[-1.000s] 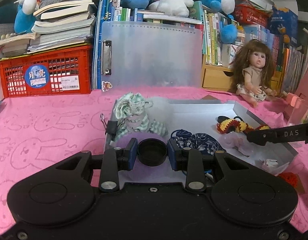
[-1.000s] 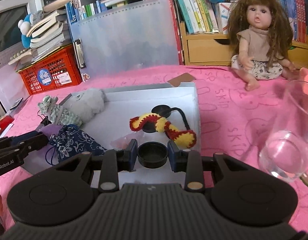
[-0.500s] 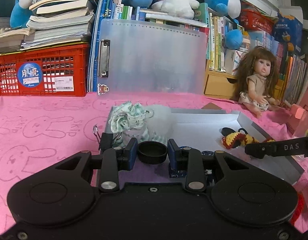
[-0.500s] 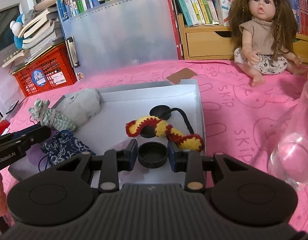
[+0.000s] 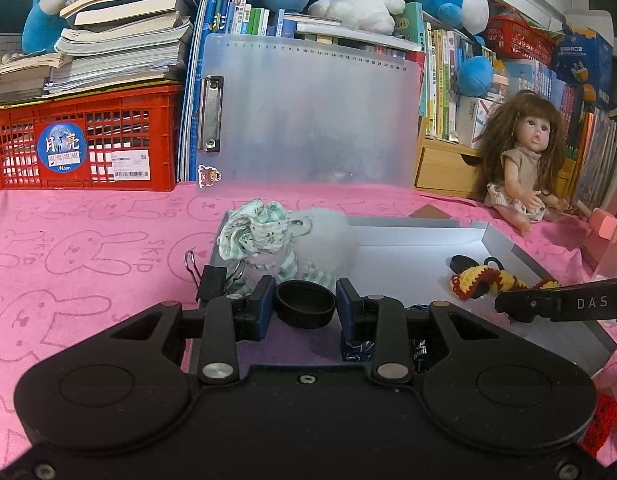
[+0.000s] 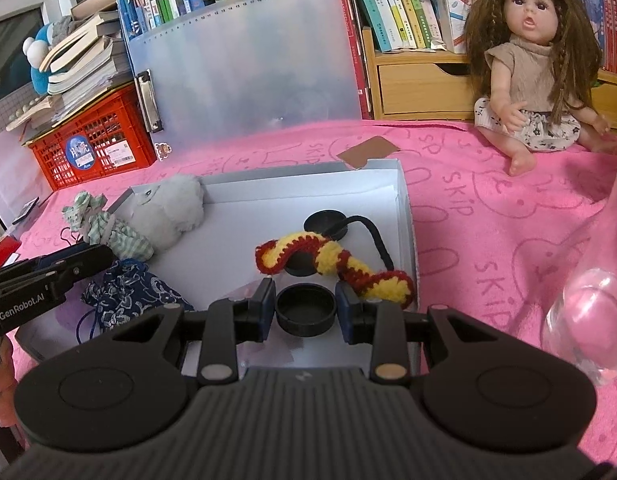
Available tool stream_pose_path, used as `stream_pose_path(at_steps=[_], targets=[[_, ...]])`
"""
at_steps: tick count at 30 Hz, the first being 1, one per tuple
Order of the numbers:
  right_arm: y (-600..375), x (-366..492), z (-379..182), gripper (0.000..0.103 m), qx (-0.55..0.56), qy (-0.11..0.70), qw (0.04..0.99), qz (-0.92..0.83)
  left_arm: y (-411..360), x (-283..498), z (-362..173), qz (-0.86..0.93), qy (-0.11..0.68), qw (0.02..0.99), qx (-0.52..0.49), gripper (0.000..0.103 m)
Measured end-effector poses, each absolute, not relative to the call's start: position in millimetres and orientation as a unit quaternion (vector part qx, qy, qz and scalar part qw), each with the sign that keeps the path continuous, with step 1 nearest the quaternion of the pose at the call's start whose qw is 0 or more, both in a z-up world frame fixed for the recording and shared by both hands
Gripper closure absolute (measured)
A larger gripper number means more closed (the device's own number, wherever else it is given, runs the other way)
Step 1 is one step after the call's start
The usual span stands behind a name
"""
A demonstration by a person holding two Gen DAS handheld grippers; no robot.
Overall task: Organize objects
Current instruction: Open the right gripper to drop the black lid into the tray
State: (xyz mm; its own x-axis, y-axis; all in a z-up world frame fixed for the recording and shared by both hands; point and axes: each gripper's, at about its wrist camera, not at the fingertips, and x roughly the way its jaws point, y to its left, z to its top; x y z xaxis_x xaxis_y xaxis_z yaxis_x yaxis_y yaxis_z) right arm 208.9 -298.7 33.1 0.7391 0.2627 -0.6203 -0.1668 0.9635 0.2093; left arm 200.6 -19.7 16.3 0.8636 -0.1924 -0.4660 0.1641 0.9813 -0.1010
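Red lattice crate [image 5: 84, 136], round blue sticker reading "Moon"; pink towel [image 5: 88, 248] embossed with rabbits and "SKIP"; shallow grey cardboard tray [image 6: 404, 216] holding a fluffy white toy [image 6: 172, 208], a red-and-yellow crocheted cord [image 6: 336, 260] and a navy floral pouch [image 6: 124, 296]; right gripper [image 6: 305, 308], side marked "DAS", nearly closed, nothing visibly held; left gripper [image 5: 305, 304], marked "GenRobot.AI", closed at the tray's near corner, grip unclear.
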Motion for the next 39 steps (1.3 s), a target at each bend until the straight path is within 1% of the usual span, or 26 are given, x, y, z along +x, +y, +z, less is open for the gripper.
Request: stream_pose_path(at_steps=[2, 6, 8, 11, 12, 13, 14, 15, 16, 17, 19, 21, 24, 27, 34, 39], targets=[[-299, 208, 33, 0.065, 0.072, 0.341, 0.93, 0.115, -19, 201, 17, -0.093, 0.244, 0.965, -0.03, 0.069], [-299, 208, 33, 0.064, 0.071, 0.341, 0.93, 0.117, -20, 200, 17, -0.098, 0.246, 0.964, -0.029, 0.062], [-299, 208, 33, 0.064, 0.072, 0.341, 0.93, 0.118, -21, 199, 18, -0.099, 0.247, 0.964, -0.026, 0.061], [-300, 207, 34, 0.053, 0.076, 0.34, 0.93, 0.118, -22, 199, 19, -0.099, 0.249, 0.963, -0.028, 0.057], [-300, 207, 34, 0.048, 0.077, 0.339, 0.93, 0.119, -22, 198, 20, -0.099, 0.25, 0.963, -0.03, 0.055], [-300, 207, 34, 0.045, 0.078, 0.339, 0.93, 0.12, -22, 198, 21, -0.099, 0.25, 0.963, -0.031, 0.053], [-300, 207, 35, 0.043, 0.078, 0.34, 0.929, 0.121, -22, 197, 21, -0.099, 0.25, 0.963, -0.032, 0.047], [-300, 206, 35, 0.037, 0.079, 0.34, 0.929, 0.124, -22, 196, 22, -0.1, 0.25, 0.963, -0.032, 0.039], [-300, 206, 36, 0.031, 0.079, 0.339, 0.928, 0.128, -21, 195, 24, -0.101, 0.249, 0.963, -0.032, 0.035], [-300, 205, 36, 0.029, 0.082, 0.339, 0.927, 0.134, -21, 193, 24, -0.102, 0.248, 0.963, -0.032, 0.031], [-300, 203, 37, 0.023, 0.087, 0.34, 0.926, 0.139, -22, 190, 26, -0.103, 0.243, 0.964, -0.027, 0.028], [-300, 200, 38, 0.021, 0.086, 0.338, 0.927, 0.141, -23, 187, 28, -0.103, 0.242, 0.965, -0.021, 0.023], [-299, 194, 41, 0.016, 0.077, 0.33, 0.931, 0.138, -23, 181, 32, -0.108, 0.24, 0.965, -0.021, 0.018], [-300, 186, 46, 0.015, 0.066, 0.318, 0.936, 0.14, -23, 173, 37, -0.118, 0.233, 0.965, -0.023, 0.016], [-308, 163, 61, 0.011, 0.067, 0.287, 0.944, 0.146, -26, 147, 48, -0.149, 0.221, 0.964, -0.021, 0.013], [-308, 144, 64, 0.009, 0.048, 0.269, 0.95, 0.148, -31, 129, 51, -0.172, 0.218, 0.961, -0.015, 0.011]])
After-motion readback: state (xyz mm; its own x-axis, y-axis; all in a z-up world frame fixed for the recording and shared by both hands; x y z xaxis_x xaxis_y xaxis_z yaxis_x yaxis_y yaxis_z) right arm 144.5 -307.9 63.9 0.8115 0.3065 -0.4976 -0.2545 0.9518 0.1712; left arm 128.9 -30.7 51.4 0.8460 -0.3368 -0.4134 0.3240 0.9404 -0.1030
